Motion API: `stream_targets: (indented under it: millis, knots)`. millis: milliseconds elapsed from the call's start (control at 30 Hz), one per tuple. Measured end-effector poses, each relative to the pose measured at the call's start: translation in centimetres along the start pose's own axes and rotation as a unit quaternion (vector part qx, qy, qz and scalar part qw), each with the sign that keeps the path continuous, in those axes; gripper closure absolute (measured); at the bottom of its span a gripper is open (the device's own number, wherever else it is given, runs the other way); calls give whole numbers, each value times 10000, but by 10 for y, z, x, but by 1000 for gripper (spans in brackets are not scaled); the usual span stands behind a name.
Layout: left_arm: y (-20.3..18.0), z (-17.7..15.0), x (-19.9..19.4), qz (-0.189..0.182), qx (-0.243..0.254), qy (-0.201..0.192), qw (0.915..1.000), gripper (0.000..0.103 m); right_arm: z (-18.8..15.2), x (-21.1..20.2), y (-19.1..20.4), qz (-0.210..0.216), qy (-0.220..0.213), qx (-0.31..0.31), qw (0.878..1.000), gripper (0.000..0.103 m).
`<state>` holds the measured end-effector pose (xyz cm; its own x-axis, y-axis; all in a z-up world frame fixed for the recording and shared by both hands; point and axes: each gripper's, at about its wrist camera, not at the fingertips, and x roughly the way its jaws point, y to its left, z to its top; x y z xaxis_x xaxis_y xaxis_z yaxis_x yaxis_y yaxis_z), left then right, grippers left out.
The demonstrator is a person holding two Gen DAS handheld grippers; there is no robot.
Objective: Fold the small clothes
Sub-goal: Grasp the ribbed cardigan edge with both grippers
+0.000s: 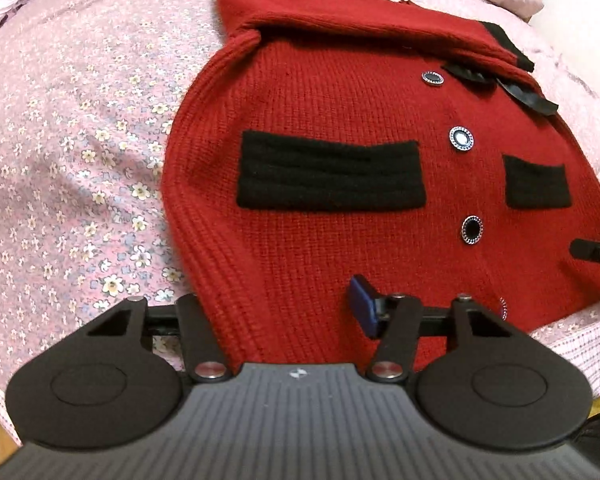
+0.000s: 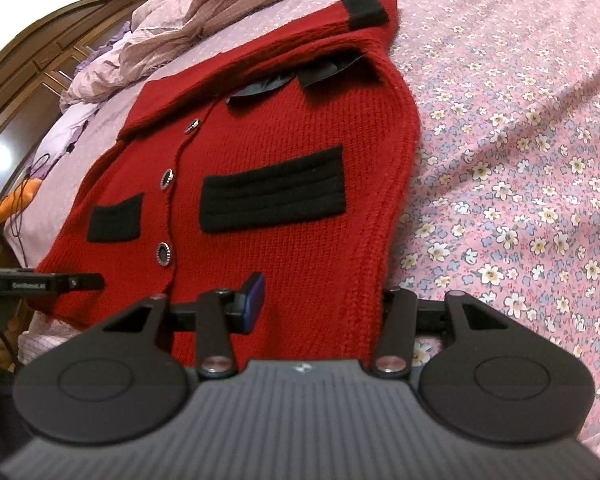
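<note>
Where the bed (image 1: 60,160) fills both views, its pink sheet with small white flowers runs to crumpled pink bedding (image 2: 160,36) at the far end, and a dark wooden headboard (image 2: 40,60) stands at the far left of the right wrist view. A red knitted cardigan (image 1: 320,240) with black pockets lies flat on the sheet, sleeves folded across its top. The left gripper (image 1: 284,312) straddles the near hem, jaws partly open; the right gripper (image 2: 320,304) likewise; whether either pinches cloth I cannot tell.

Red knit cardigan (image 1: 320,248) flat on bed
</note>
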<state>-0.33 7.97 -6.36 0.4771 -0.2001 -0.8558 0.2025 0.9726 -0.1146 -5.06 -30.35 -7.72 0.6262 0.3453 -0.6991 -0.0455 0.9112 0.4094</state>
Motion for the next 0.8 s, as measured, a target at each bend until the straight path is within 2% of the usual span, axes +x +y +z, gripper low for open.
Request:
stream_targets:
  millis: [33,100,133,167,333,533,667,800]
  knots:
    - [0,0,0,17,-11,-13,10000,46,-1,0,0,-6,-11,-20,10000,56]
    - [2,1,-2,55,-70,-50,9999,61,-1,1,2,-116,4,-48,9999,72]
    - [3,3,-3,31,-114,-71,9999,69,-1,2,1,-184,40,0,9998,86]
    - [5,3,-5,-8,-159,-89,9998,72,-1,2,-1,-160,57,86,9998,91]
    - [15,7,-18,-222,-423,-201,9987,90,3,-12,-7,259,-181,415,9986,93]
    - [26,23,-45,-776,-916,-593,9910,92,19,-31,-9,851,-646,793,9911,94]
    - [26,39,-65,-965,-1030,-922,9857,92,34,-41,-8,1169,-970,934,9840,94]
    - [31,55,-85,-1147,-1286,-1307,9763,92,53,-48,-5,1357,-1320,1027,9765,94]
